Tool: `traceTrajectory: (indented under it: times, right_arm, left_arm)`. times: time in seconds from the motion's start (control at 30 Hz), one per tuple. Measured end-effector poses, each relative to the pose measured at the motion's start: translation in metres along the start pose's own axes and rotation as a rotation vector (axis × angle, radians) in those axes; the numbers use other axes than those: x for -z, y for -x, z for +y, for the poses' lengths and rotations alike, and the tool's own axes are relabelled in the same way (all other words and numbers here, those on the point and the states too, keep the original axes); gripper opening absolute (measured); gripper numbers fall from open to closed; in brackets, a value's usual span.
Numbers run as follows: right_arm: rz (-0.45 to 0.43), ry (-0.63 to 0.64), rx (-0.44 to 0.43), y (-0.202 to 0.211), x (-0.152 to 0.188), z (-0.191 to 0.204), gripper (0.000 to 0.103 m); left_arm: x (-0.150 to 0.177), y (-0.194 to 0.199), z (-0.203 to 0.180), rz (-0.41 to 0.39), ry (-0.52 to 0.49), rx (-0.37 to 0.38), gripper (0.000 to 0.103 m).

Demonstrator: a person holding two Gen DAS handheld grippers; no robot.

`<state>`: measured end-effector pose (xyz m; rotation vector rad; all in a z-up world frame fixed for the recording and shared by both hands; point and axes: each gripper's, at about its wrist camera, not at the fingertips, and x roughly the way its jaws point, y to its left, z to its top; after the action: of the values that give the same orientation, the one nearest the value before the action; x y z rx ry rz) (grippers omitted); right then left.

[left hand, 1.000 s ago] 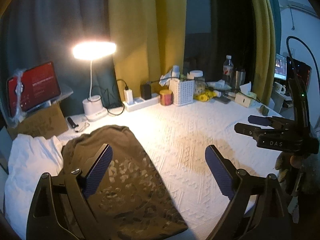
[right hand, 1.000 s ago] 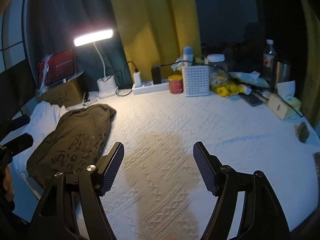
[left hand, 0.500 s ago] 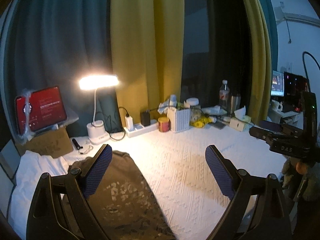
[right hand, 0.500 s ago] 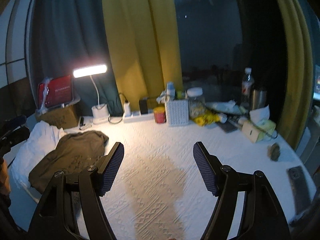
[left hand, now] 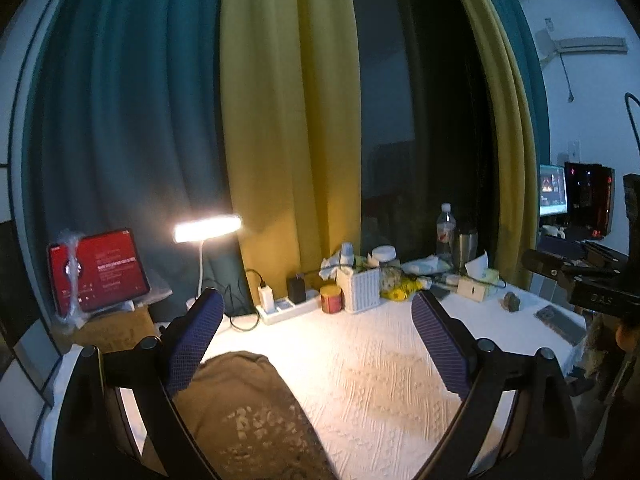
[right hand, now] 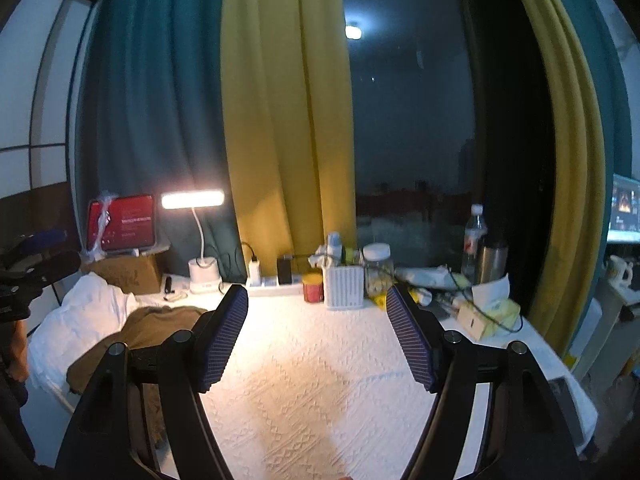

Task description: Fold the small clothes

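Observation:
An olive-brown printed garment (left hand: 248, 412) lies flat at the left of the white textured table cover (left hand: 360, 360); it also shows in the right wrist view (right hand: 132, 332). My left gripper (left hand: 316, 344) is open and empty, raised above the garment's right edge. My right gripper (right hand: 316, 340) is open and empty, raised above the bare middle of the table cover (right hand: 312, 380). The right gripper also shows at the right edge of the left wrist view (left hand: 580, 272).
A lit desk lamp (left hand: 208, 228), a red-screen tablet (left hand: 96, 272) on a cardboard box, a power strip (left hand: 284, 308), a white basket (left hand: 358, 288), jars, bottles and a tissue box (left hand: 478, 284) line the back. White cloth (right hand: 76, 328) lies at the left edge.
Both grippers have risen and tilted up, so the table sits lower in both views and more curtain shows. Both stay open. The garment has not moved.

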<state>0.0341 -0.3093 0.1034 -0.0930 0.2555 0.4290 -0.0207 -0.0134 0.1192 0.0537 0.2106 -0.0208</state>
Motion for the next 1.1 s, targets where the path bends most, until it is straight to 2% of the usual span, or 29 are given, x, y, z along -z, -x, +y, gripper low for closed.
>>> traceTrajectory:
  times: [0.07, 0.37, 0.53, 0.6, 0.7, 1.1]
  right_arm:
    - [-0.025, 0.006, 0.001, 0.009, -0.006, 0.002, 0.075]
    - [-0.096, 0.05, 0.004, 0.041, -0.026, 0.01, 0.075]
    - [-0.128, 0.058, 0.002, 0.055, -0.034, 0.014, 0.075]
    - [-0.136, 0.053, 0.025, 0.058, -0.035, 0.015, 0.075]
    - [-0.156, 0.059, 0.109, 0.063, -0.035, 0.021, 0.075]
    - [-0.167, 0.08, 0.063, 0.062, -0.04, 0.045, 0.075]
  left_arm:
    - [-0.004, 0.006, 0.0, -0.024, 0.003, -0.013, 0.102]
    - [-0.018, 0.04, 0.006, -0.133, 0.014, -0.031, 0.102]
    - [-0.019, 0.053, 0.021, -0.195, 0.081, -0.07, 0.102]
    - [-0.017, 0.055, 0.025, -0.195, 0.087, -0.086, 0.102]
    - [-0.014, 0.058, 0.028, -0.192, 0.091, -0.093, 0.102]
    - [-0.001, 0.065, 0.049, -0.196, 0.119, -0.11, 0.102]
